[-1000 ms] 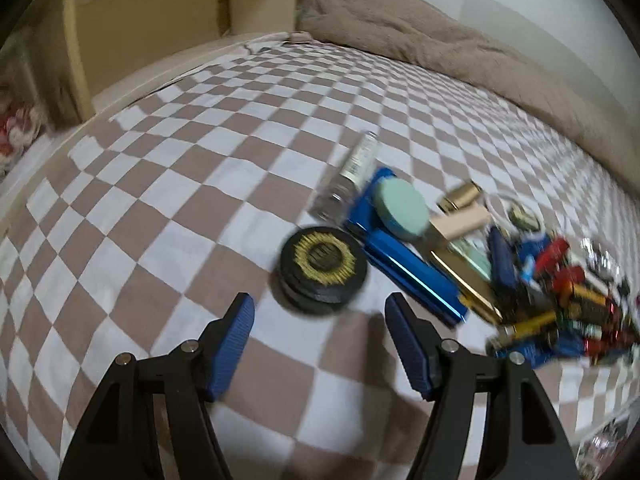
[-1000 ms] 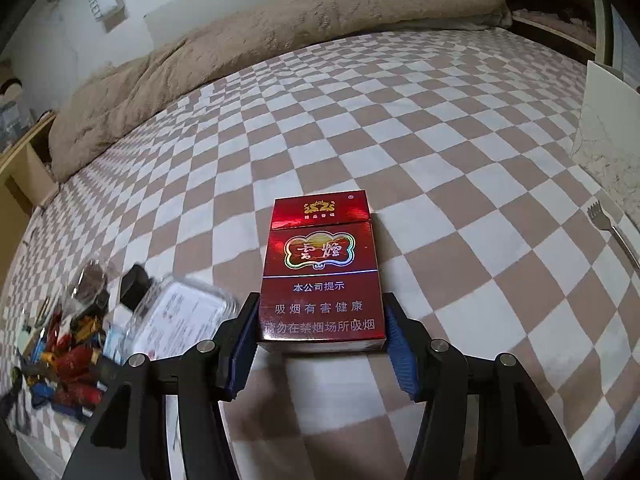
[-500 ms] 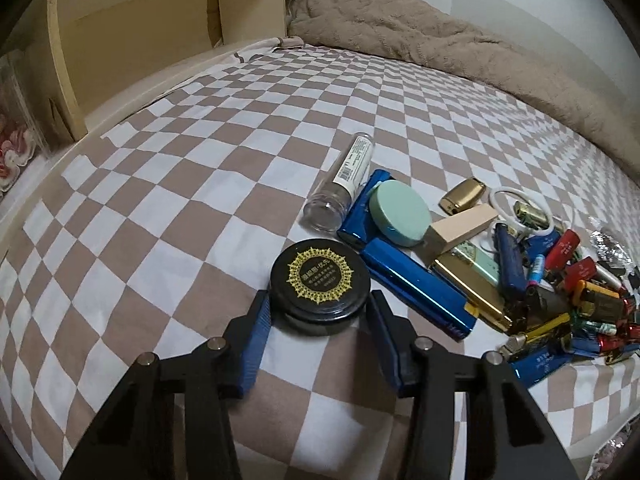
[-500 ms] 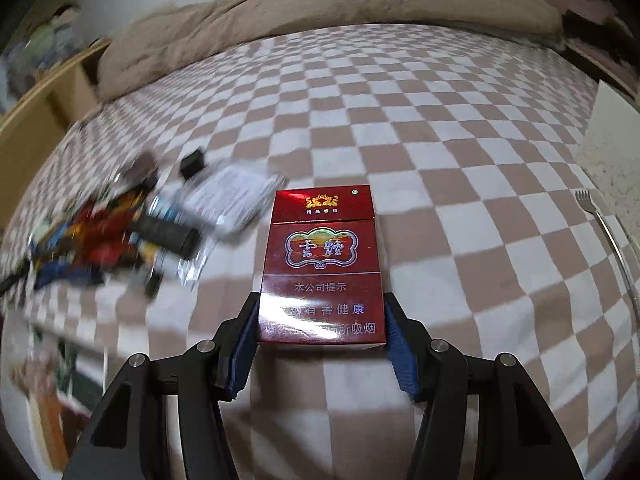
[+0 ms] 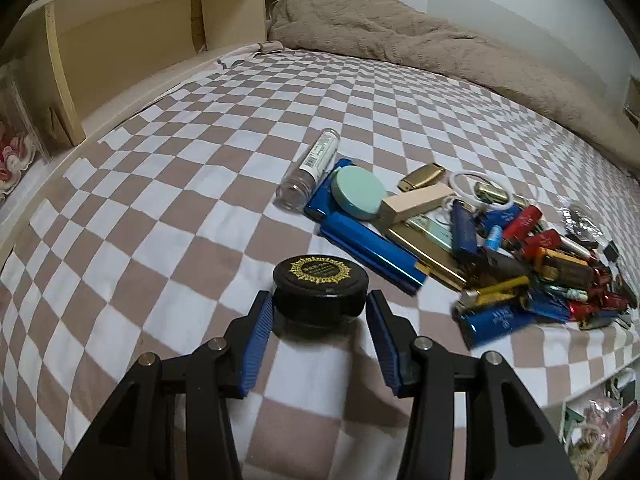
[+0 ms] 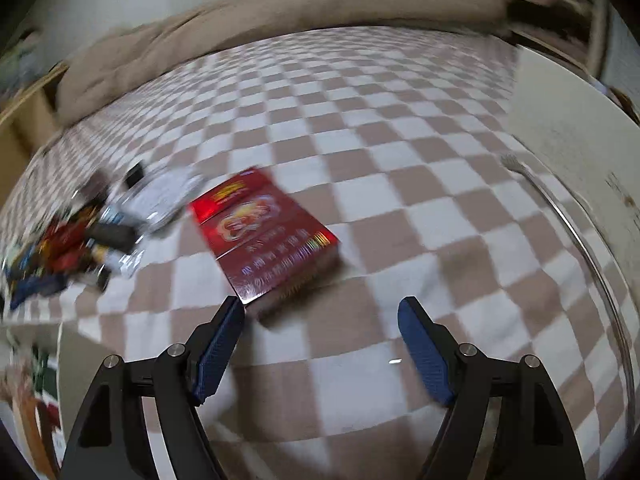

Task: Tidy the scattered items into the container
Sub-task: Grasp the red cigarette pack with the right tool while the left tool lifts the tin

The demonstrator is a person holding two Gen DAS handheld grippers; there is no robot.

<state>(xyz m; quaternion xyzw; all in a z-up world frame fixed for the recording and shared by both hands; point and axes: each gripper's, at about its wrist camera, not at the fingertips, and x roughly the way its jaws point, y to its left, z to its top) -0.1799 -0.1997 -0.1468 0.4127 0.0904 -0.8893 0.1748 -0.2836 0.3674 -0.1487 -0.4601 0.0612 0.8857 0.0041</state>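
Both blue pads of the left gripper [image 5: 319,309] press the sides of a round black jar [image 5: 320,286] on the checkered bedcover [image 5: 168,208]. Jaws of the right gripper [image 6: 322,306] are opening; the red pack [image 6: 266,236] lies tilted before them, its corner near the left pad, beside the blurred pile [image 6: 68,244].

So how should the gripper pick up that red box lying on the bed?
Grip the red box across its two long edges, the narrow way, coming down from above. It lies flat and skewed on the checked sheet, so the right gripper, whose jaws are opening with nothing between them, would probably need to twist to line up. Its wide flat face offers no hold.
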